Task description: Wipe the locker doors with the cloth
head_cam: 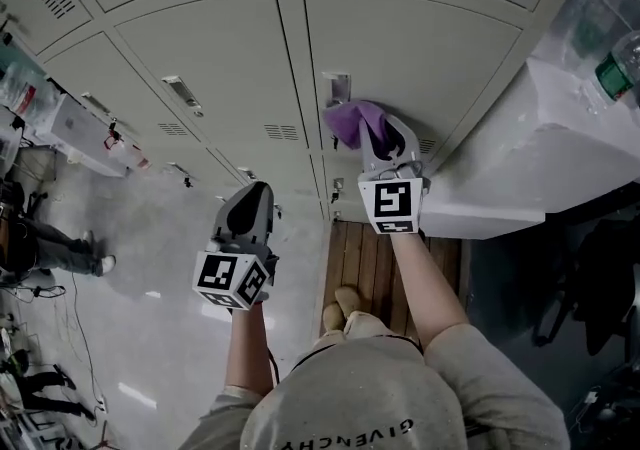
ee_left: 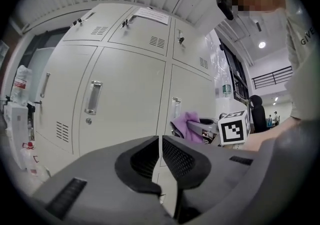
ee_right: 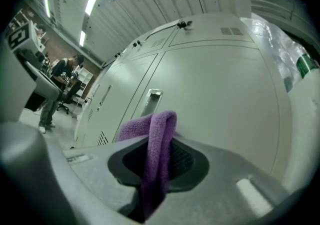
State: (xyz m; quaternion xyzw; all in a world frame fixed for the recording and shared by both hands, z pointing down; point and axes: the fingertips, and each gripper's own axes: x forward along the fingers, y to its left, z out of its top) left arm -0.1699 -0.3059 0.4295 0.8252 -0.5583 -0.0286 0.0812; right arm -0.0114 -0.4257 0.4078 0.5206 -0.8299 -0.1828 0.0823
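Observation:
A bank of pale grey locker doors point(head_cam: 400, 48) fills the head view. My right gripper point(head_cam: 385, 133) is shut on a purple cloth point(head_cam: 352, 121), which it holds against a door next to the recessed handle point(head_cam: 336, 88). In the right gripper view the purple cloth point(ee_right: 155, 144) folds up between the jaws, close to the locker door point(ee_right: 220, 99) and its handle point(ee_right: 152, 100). My left gripper point(head_cam: 250, 208) hangs lower and to the left, away from the doors, its jaws pressed together with nothing in them. The left gripper view shows the closed left gripper point(ee_left: 160, 144), and the cloth point(ee_left: 189, 125) at the right.
A white counter point(head_cam: 540, 158) with plastic bottles point(head_cam: 612, 73) juts out at the right of the lockers. A wooden pallet point(head_cam: 372, 268) lies under the person's feet. Boxes and clutter point(head_cam: 70, 123) stand at the far left, with a seated person point(head_cam: 45, 243) beyond.

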